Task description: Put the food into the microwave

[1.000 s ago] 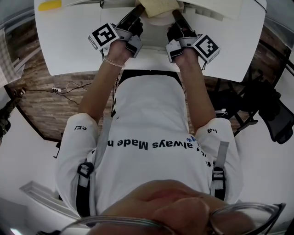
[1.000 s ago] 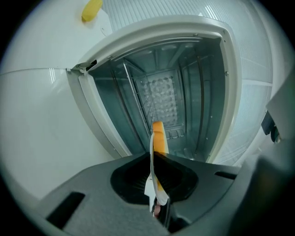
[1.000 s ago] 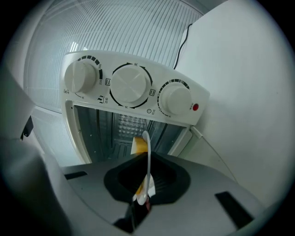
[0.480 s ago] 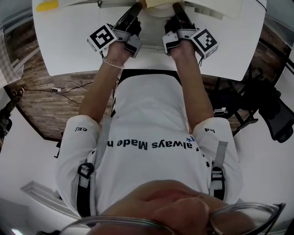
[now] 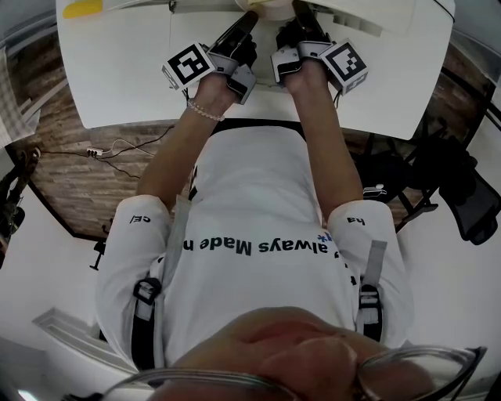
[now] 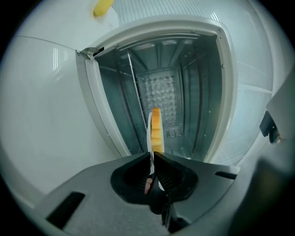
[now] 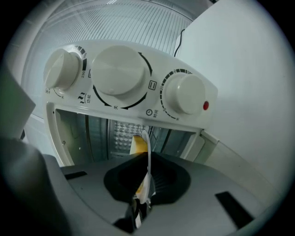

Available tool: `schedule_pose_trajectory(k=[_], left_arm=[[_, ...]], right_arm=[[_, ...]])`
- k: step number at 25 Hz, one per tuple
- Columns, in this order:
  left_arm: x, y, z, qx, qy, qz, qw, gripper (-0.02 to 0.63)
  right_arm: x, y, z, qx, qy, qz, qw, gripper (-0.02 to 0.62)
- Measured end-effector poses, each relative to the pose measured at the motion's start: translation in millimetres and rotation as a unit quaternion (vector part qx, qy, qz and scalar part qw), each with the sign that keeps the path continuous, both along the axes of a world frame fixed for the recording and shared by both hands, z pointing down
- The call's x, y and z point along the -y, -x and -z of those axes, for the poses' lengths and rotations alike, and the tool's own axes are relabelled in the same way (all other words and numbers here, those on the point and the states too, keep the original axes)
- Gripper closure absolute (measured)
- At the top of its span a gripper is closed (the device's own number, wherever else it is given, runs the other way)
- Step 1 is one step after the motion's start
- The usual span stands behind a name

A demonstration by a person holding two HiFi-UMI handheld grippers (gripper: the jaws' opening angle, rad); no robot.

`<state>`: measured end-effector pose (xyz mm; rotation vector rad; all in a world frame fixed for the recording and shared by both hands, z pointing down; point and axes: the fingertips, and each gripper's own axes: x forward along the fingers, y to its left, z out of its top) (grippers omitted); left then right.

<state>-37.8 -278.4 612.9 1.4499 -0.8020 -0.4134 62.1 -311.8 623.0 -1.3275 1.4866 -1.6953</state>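
Observation:
Both grippers hold one white plate by opposite rims, and yellow-orange food lies on it. In the left gripper view the plate (image 6: pixel 149 131) shows edge-on with the food (image 6: pixel 156 126) beside it, and my left gripper (image 6: pixel 152 155) is shut on the rim. My right gripper (image 7: pixel 148 156) is likewise shut on the plate (image 7: pixel 147 140), with the food (image 7: pixel 137 144) just past the jaws. Ahead stands the white microwave (image 7: pixel 120 87) with three knobs. Its open cavity (image 6: pixel 173 92) lies right behind the plate. From the head view, both grippers (image 5: pixel 249 19) (image 5: pixel 298 11) reach to the table's far edge.
The microwave's open door (image 7: pixel 239 92) is the broad white panel at the right in the right gripper view. A yellow object (image 5: pixel 83 9) lies on the white table (image 5: pixel 117 78) at the far left. A dark chair (image 5: pixel 462 188) stands on the right.
Both grippers have moved forward and closer together with the plate. The plate has almost left the top of the head view.

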Motion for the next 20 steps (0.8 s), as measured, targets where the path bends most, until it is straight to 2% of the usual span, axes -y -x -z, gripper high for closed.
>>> schedule_pose_trajectory(k=[4,15,20], left_arm=[[2.4,7.0,-0.9,-0.009,0.016,0.016,0.9997,0.584],[36.0,-3.6,-3.5,-0.004,0.005,0.026,0.9996,0.584],[40.8,-1.0,-7.8,-0.008,0.004,0.027,0.9996,0.584]], right_arm=[[-2.8,7.5,2.9,0.004,-0.006,0.014,1.0,0.574],[-14.9,25.8,5.2,0.028,-0.006,0.064,0.998,0.572],[-11.4,30.4,-1.2,0.037,-0.01,0.05,0.998,0.574]])
